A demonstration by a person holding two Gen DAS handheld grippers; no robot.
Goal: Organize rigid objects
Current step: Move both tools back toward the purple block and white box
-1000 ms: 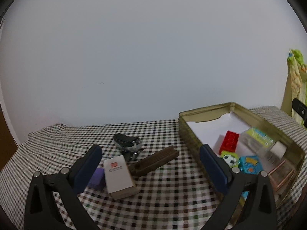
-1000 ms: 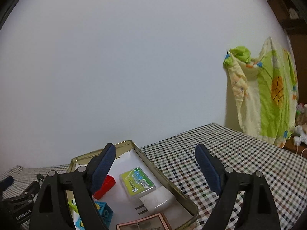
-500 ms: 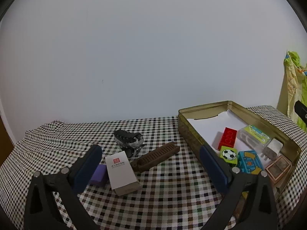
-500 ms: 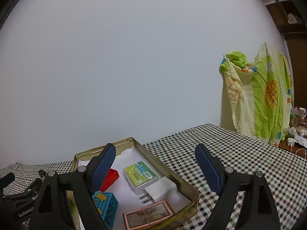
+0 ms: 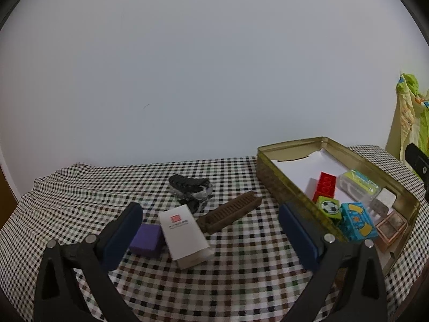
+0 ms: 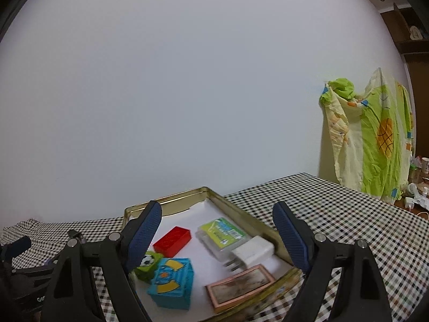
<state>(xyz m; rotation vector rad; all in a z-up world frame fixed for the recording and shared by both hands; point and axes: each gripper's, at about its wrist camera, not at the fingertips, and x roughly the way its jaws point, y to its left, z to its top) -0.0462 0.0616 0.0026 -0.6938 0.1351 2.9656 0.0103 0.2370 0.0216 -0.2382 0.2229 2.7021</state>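
Six items already in gold tin (image 5: pixel 292 187) at 3 o'clock; white box (image 5: pixel 185 232), purple block (image 5: pixel 147 240), comb (image 5: pixel 229 212), black clip (image 5: pixel 190 185) remain out; left gripper (image 5: pixel 211 230) and right gripper (image 6: pixel 217 236) spread, empty.

On my left-wrist view, a gold metal tin (image 5: pixel 289 187) sits right of the loose pieces: a white cardboard box (image 5: pixel 185 234), a purple block (image 5: pixel 147 238) touching its left (partly hidden), a brown comb (image 5: pixel 230 212) behind-right.
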